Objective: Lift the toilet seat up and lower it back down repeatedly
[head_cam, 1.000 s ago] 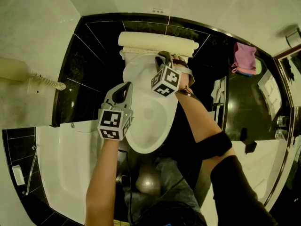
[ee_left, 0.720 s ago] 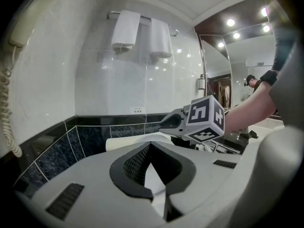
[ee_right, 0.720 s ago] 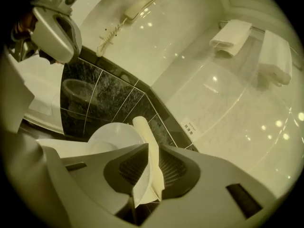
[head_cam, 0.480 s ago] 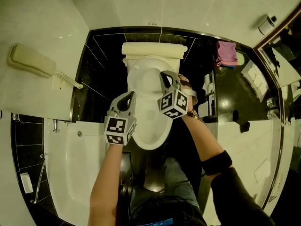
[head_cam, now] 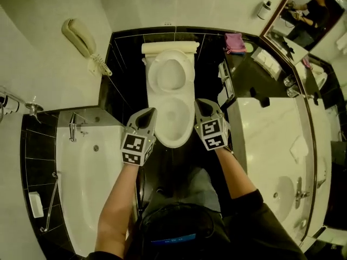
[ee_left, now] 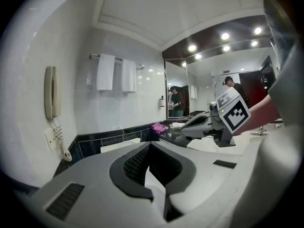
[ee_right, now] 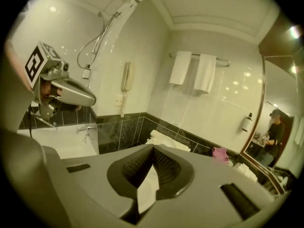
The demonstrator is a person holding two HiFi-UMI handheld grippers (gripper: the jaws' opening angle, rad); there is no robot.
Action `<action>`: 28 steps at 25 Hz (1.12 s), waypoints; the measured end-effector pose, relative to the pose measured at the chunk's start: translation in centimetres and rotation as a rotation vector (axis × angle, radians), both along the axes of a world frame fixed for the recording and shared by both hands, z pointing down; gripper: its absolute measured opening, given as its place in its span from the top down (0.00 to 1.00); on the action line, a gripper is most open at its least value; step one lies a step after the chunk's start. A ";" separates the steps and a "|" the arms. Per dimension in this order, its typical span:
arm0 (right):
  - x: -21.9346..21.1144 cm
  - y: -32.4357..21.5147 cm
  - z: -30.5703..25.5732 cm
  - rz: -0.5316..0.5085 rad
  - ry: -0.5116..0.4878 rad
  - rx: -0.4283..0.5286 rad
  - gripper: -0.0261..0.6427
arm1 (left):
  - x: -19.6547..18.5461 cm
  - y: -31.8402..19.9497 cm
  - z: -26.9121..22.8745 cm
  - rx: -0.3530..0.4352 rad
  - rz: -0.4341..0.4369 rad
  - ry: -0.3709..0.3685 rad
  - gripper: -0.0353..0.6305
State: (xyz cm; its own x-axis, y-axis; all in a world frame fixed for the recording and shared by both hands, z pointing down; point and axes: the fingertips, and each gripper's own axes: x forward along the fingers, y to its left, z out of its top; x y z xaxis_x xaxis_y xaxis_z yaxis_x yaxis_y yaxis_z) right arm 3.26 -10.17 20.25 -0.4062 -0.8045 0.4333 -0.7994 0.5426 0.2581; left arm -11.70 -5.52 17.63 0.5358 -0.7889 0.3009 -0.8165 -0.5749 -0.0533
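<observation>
My left hand-held gripper (head_cam: 147,115) and right hand-held gripper (head_cam: 202,106) hang closed and empty just short of the bowl (head_cam: 173,141). The toilet seat (head_cam: 152,76) looks raised against the tank (head_cam: 169,47). I judge it rigid, slick plastic (hinged at the back), so I'd take its free rim.

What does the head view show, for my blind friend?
A grey left gripper and grey right gripper, both shut and empty, flank a white ceramic toilet seen from above. A white bathtub lies at the picture's left.

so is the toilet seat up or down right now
Up: the toilet seat stands as a ring against the tank, with the bowl open below it.
</observation>
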 end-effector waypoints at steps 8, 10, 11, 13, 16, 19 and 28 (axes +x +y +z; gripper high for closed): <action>3.7 10.6 -1.4 0.074 -0.152 -0.081 0.96 | -0.6 8.9 -2.6 -0.030 -0.100 0.083 0.97; 4.5 11.8 -1.2 0.056 -0.165 -0.094 0.95 | 0.0 9.7 -2.9 -0.026 -0.121 0.084 0.97; 4.9 12.2 -1.0 0.042 -0.158 -0.095 0.96 | 0.4 10.0 -3.0 -0.022 -0.134 0.087 0.97; 5.9 12.9 -0.7 0.024 -0.144 -0.091 0.96 | 1.1 10.5 -3.0 -0.014 -0.155 0.091 0.97; 7.2 13.5 -0.3 0.021 -0.148 -0.094 0.95 | 2.0 11.4 -2.8 -0.020 -0.164 0.090 0.97; 8.0 14.0 -0.2 0.024 -0.153 -0.096 0.95 | 2.6 12.2 -3.1 -0.017 -0.156 0.063 0.97; 8.1 15.7 -0.1 0.017 -0.137 -0.096 0.95 | 3.7 13.9 -3.3 -0.010 -0.131 0.061 0.97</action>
